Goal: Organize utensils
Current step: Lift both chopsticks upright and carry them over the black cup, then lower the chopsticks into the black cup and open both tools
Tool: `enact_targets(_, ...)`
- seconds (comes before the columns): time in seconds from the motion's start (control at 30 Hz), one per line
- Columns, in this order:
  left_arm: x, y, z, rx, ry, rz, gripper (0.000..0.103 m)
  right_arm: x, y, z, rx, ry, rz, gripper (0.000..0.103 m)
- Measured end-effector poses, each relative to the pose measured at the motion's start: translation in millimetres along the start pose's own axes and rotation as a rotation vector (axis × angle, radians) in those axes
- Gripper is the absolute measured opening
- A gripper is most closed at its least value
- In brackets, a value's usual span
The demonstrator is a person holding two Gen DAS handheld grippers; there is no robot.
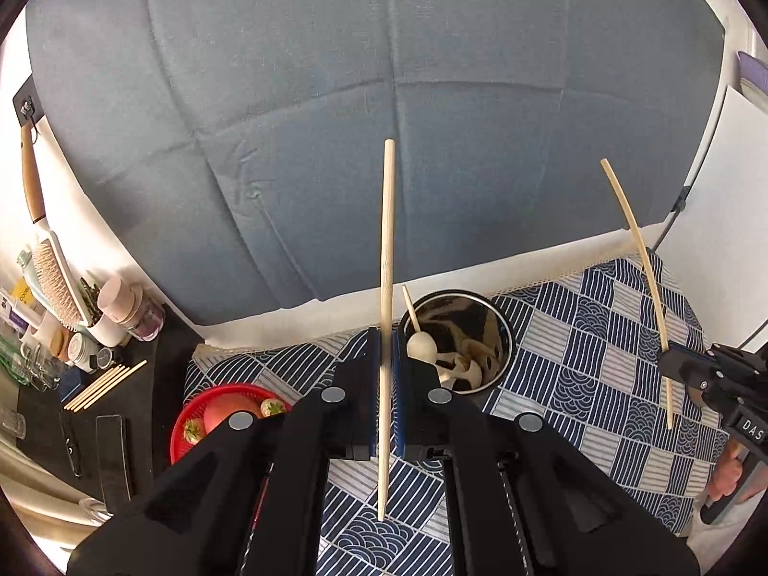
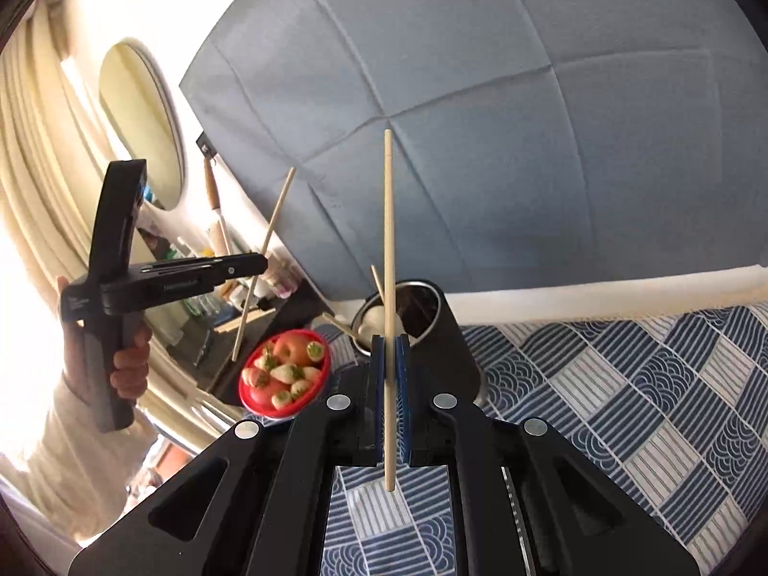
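My left gripper [image 1: 385, 353] is shut on a wooden chopstick [image 1: 387, 249] held upright above the table, just left of a black metal utensil cup [image 1: 499, 326]. The cup holds a wooden spoon [image 1: 420, 343] and other wooden utensils. My right gripper [image 2: 390, 360] is shut on a second chopstick [image 2: 388, 240], also upright, in front of the cup [image 2: 449, 336]. Each gripper shows in the other's view, the right one [image 1: 672, 360] with its chopstick [image 1: 638, 259] and the left one [image 2: 259, 264] with its chopstick [image 2: 266, 249].
A red basket of fruit [image 2: 288, 372] sits left of the cup on the blue patterned tablecloth [image 2: 624, 384]. A black side table at the left carries loose chopsticks [image 1: 103, 386], jars and a hairbrush [image 1: 57, 283]. A blue-grey backdrop [image 1: 384, 96] hangs behind.
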State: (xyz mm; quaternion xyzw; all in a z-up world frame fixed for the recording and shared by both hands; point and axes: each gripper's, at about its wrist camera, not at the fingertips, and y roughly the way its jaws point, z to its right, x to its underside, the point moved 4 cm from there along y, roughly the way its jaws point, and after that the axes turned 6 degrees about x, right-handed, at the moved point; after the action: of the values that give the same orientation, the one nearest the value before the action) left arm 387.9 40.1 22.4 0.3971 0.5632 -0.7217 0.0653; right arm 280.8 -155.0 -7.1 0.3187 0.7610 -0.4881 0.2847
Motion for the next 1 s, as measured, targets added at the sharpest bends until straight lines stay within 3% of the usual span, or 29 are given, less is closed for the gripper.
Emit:
enact_targets(0.2,-25.3,7.4,-0.3,0.056,-0.014,0.036,0.005,-17.2,29.5,-1.0,-0.085,0.018,0.036,0.005)
enact_targets(0.47,-49.4,31.2,4.4,0.18,-0.067,0.079,0.005,-31.3,33.5,-14.4,-0.253,-0.059,0.205,0.005)
enact_targets(0.7,-54.1,58.3,9.6,0.264,-0.102,0.102,0.005,-34.6,68.6,-2.9,-0.324,-0.05,0.19,0.005)
enact_targets(0.9,-53.0,81.0,13.0,0.262,-0.091,0.1,0.005,-28.9,97.8,6.7,-0.369,-0.021,0.149,0.005)
enact_targets(1.0,-52.0,90.7,8.6,0.298,-0.134,0.112,0.005,-30.4,108.0,11.7,-0.383,-0.016,0.148,0.005)
